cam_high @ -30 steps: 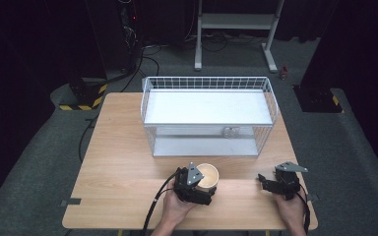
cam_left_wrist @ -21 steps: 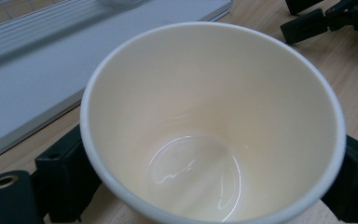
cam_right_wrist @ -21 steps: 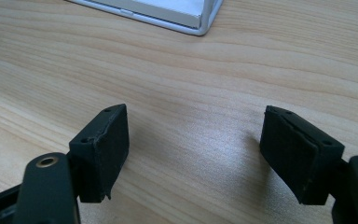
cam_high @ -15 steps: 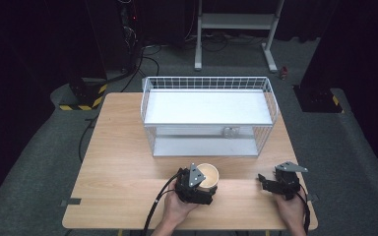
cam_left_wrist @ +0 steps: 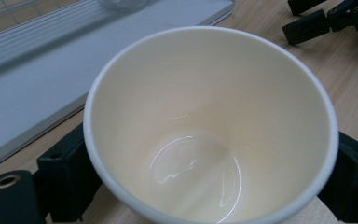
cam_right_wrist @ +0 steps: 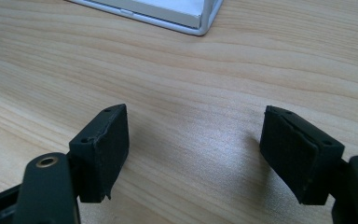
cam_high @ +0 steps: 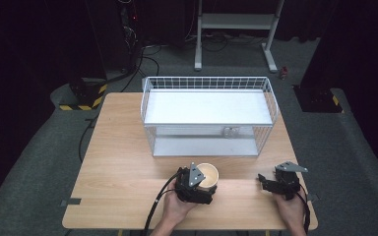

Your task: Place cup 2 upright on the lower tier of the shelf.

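Pale wood of the table (cam_high: 128,147) was seen under both tools, near its front edge. At that edge the left hand-held gripper (cam_high: 205,181) was clamped on the cup (cam_left_wrist: 209,116): a black jaw was pressed against each side of the paper wall, and the jaws had just been closing a little with the cup between them. The cup was empty, its mouth tipped towards the left gripper view's camera, and it was placed just in front of the rack (cam_high: 206,78). That small closing was judged to mean the grasp had been taken, so a lift could be expected as the next step. Off to the side, well apart from the cup, the right hand-held gripper (cam_right_wrist: 196,154) was held low over bare wood with its jaws wide apart and nothing between them. Farther back, the white wire rack was set with two shelves, a small clear object (cam_high: 230,132) lying on the lower one. Beyond it, dark floor (cam_high: 325,59) and cables were made out.
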Motion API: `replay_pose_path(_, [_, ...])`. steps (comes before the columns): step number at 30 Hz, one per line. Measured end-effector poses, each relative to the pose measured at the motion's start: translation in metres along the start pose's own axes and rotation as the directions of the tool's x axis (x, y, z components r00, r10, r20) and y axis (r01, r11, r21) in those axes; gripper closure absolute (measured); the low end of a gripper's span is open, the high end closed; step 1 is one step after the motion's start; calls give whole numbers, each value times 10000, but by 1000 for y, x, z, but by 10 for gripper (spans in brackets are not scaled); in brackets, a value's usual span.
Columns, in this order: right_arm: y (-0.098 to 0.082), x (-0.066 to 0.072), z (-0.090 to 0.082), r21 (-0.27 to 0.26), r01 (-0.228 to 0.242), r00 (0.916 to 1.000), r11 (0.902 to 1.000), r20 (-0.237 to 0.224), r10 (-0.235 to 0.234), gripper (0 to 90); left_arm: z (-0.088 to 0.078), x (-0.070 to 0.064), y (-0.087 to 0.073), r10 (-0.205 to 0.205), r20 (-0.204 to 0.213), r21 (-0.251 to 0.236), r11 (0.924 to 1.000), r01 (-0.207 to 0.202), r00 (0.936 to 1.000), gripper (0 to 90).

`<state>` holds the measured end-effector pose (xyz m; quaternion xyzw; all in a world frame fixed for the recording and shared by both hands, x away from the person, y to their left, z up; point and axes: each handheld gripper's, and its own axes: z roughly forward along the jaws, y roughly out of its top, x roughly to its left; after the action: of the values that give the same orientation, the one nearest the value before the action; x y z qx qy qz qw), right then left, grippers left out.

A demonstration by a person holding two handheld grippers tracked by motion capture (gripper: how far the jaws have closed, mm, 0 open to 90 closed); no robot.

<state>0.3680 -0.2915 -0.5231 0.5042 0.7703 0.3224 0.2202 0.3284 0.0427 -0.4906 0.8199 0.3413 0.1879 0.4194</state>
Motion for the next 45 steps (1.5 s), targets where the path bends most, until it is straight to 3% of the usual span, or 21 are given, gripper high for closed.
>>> replay_pose_path(15, [0,0,0,6,27,10000,10000,0,-27,239,-4,15,13,-172,-361,-109,9998,169,9992,94])
replay_pose_path(27, [0,0,0,7,25,10000,10000,0,-25,239,-1,37,27,-423,-739,-182,9990,411,9964,94])
replay_pose_path(30, [0,0,0,7,26,10000,10000,-1,-26,239,1,44,29,-693,-780,-236,9974,677,9945,94])
replay_pose_path(32, [0,0,0,7,25,10000,10000,0,-25,239,3,48,32,-651,-998,-232,9977,631,9929,94])
replay_pose_path(36, [0,0,0,6,29,10000,10000,1,-29,239,6,53,35,-653,-1058,-230,9977,632,9922,94])
replay_pose_path(40, [0,0,0,6,25,10000,10000,1,-25,239,9,60,35,-1011,-1145,-360,9946,976,9883,94])
replay_pose_path(45, [0,0,0,7,30,10000,10000,2,-30,239,15,68,33,-1125,-1460,-261,9936,1099,9829,94])
